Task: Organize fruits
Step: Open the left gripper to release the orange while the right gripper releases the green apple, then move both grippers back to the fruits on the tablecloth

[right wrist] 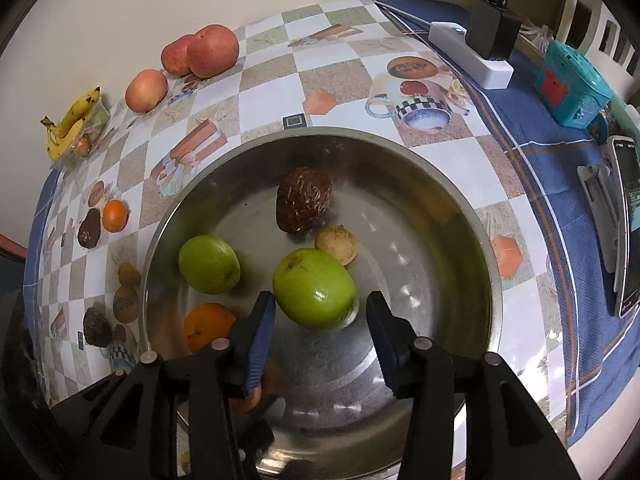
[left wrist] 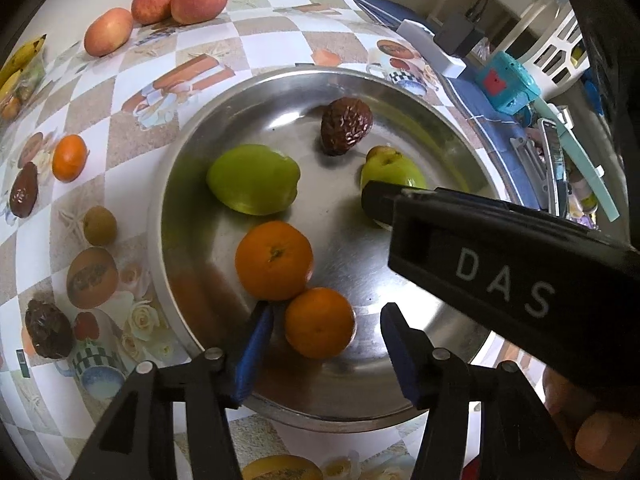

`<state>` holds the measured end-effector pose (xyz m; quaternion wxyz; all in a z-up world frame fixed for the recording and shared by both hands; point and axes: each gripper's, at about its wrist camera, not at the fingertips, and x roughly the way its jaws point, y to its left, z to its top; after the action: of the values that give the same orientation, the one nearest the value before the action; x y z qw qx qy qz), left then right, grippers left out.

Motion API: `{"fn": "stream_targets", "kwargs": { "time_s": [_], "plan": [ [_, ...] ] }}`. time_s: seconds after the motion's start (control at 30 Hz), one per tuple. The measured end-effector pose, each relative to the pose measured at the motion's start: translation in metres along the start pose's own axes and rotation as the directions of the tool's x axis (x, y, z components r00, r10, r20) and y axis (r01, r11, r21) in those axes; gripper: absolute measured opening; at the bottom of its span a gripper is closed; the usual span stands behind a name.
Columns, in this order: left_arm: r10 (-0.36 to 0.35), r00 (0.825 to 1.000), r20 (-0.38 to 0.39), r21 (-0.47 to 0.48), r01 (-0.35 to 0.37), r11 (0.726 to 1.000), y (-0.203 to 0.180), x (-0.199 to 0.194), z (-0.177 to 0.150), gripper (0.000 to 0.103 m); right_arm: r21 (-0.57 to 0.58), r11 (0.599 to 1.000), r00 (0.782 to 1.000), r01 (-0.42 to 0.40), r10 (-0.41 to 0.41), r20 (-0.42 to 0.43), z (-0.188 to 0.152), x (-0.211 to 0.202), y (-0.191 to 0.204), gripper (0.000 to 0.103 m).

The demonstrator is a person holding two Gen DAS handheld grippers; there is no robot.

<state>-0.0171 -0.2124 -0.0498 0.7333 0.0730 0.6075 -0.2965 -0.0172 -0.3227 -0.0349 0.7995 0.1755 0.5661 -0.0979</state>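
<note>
Left tool stands over the steel bowl, blue pads parted, a small orange lying loose between them with a gap on each side; whether the left pad grazes the bigger orange at its eleven o'clock is hard to tell. Right tool is likewise parted, a glossy green apple sitting between its pads on the bowl floor, not pinched. Its black body cuts across the left view and hides most of that apple. In the right view the oranges are half buried behind the left finger. Outward now: a second smooth green fruit at ten o'clock of the apple, a small dull tan fruit at one o'clock touching it, a dark scaly brown fruit at twelve. The bowl is round and brushed, throwing blurry reflections. On the counter, under a glossy checkered cloth, three red apples lie far off at eleven, bananas at ten, and an orange by a dark fruit at nine; the printed fruit pictures muddle what is real there.
</note>
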Motion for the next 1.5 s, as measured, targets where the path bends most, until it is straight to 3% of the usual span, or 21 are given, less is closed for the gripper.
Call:
{"fn": "stream_targets", "kwargs": {
  "time_s": [0.33,0.73,1.1,1.27,1.3,1.33,1.4,1.5],
  "plan": [
    [-0.048,0.998,0.051,-0.017,0.049,0.999,0.001,-0.021,0.002,0.068,0.067,0.997,0.99,-0.031,0.021,0.142,0.008,-0.026,-0.011,0.054],
    [-0.035,0.993,0.113,-0.124,0.049,0.991,0.029,-0.043,0.007,0.076,0.096,0.995,0.986,-0.037,0.021,0.165,0.007,-0.03,-0.015,0.054],
    [0.077,0.987,0.138,-0.323,-0.029,0.946,0.074,-0.051,0.006,0.081,0.068,0.997,0.99,-0.029,0.019,0.141,0.007,-0.025,-0.008,0.054],
    [0.146,0.975,0.17,-0.399,-0.067,0.915,0.092,-0.06,0.004,0.103,0.042,0.999,0.991,-0.019,0.013,0.131,0.006,-0.022,-0.003,0.054],
    [0.158,0.971,0.178,-0.412,-0.073,0.908,0.096,-0.062,0.003,0.103,0.033,0.999,0.992,-0.014,0.01,0.129,0.005,-0.021,-0.001,0.055],
    [0.166,0.969,0.182,-0.42,-0.076,0.904,0.098,-0.063,0.003,0.103,0.022,1.0,0.992,-0.006,0.004,0.128,0.005,-0.02,0.002,0.065],
    [0.183,0.966,0.183,-0.435,-0.087,0.896,0.104,-0.065,0.002,0.103,0.002,1.0,0.991,0.003,-0.003,0.13,0.004,-0.019,0.006,0.074],
    [0.217,0.959,0.181,-0.464,-0.112,0.879,0.112,-0.067,0.001,0.103,-0.027,1.0,0.991,0.004,0.0,0.13,0.003,-0.018,0.012,0.075]
  ]
}}
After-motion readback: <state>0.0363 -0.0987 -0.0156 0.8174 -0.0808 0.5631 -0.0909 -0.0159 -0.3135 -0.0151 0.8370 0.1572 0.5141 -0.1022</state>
